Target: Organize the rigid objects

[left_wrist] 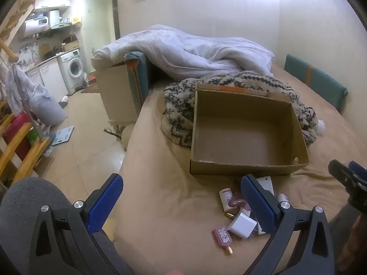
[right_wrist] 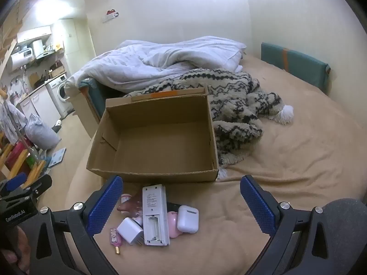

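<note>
A small one-room home — a bed (right_wrist: 298,151) with a rumpled duvet (right_wrist: 156,61), and a kitchen corner with washing machine (left_wrist: 74,67) and water heater (left_wrist: 36,24).

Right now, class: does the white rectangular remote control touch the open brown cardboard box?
Apart. The right wrist view shows a strip of tan bedsheet between the white rectangular remote control and the front wall of the brown cardboard box.
</note>
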